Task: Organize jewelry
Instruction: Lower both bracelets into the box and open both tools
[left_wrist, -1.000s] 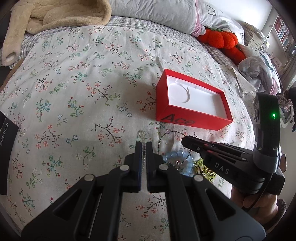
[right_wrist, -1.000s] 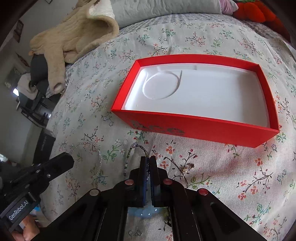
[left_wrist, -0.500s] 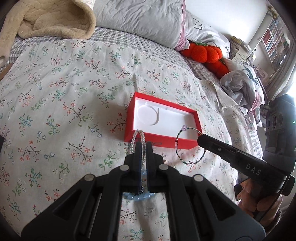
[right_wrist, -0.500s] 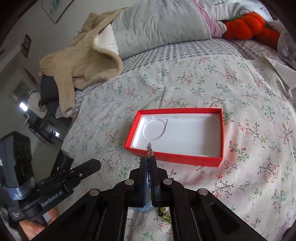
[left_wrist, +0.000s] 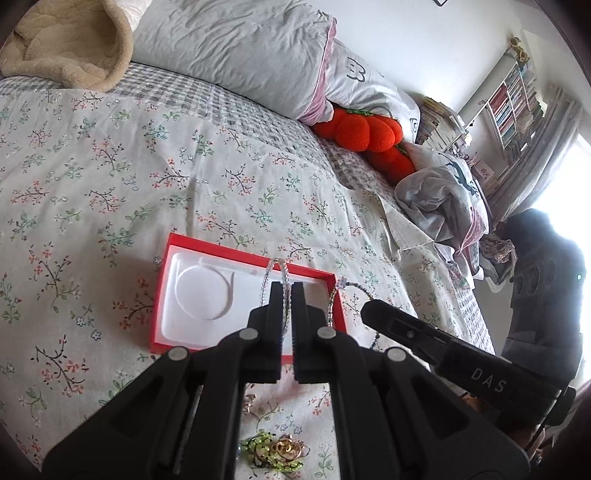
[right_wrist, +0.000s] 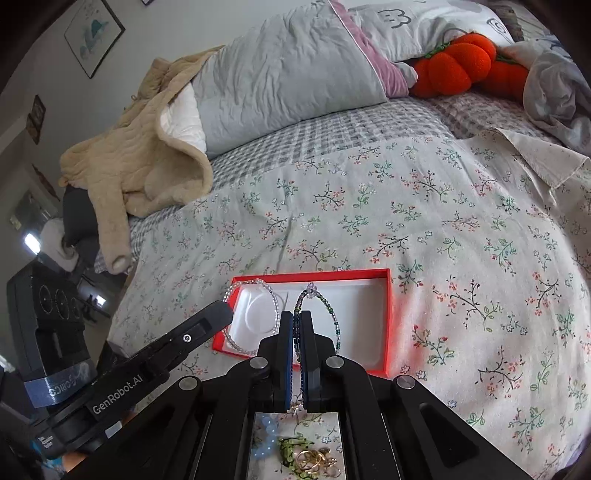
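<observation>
1. Your left gripper (left_wrist: 284, 291) is clamped on the clear bead bracelet (right_wrist: 255, 314), which hangs above the red box (right_wrist: 388, 317).
2. Your right gripper (right_wrist: 295, 321) is clamped on the dark bead bracelet (right_wrist: 330, 314), also above the box.
3. The remaining jewelry pile (right_wrist: 310, 458) lies on the floral bedspread (right_wrist: 443, 221), near the box's front side.

Box (right_wrist: 386, 317) on bedspread (right_wrist: 443, 221); jewelry pile (right_wrist: 306, 458) before it; pillows (right_wrist: 288, 74) behind.

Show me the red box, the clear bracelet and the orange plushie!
red box (right_wrist: 388, 317), right wrist view, on its right wall.
clear bracelet (right_wrist: 275, 306), right wrist view, on the bead loop's right side.
orange plushie (left_wrist: 354, 131), left wrist view, on its rounded front lobe.
</observation>
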